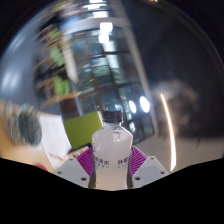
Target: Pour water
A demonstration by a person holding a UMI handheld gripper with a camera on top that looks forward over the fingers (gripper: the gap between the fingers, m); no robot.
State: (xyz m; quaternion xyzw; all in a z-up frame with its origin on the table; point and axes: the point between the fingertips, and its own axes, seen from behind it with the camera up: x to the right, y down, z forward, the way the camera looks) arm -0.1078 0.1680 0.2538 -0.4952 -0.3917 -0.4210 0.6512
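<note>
Blurred surroundings — bright glare streaks.

Blurred room beyond: a shelf unit (75, 70) with green patches, bright round lights (138, 104) glowing, a pale tabletop (40, 135) below.

One clear plastic water bottle with a white label (111, 150) shows at lower centre of the frame. One pair of tongs (111, 165) is there, with two fingers, each bearing one magenta pad (87, 160), one at either side of the bottle.
</note>
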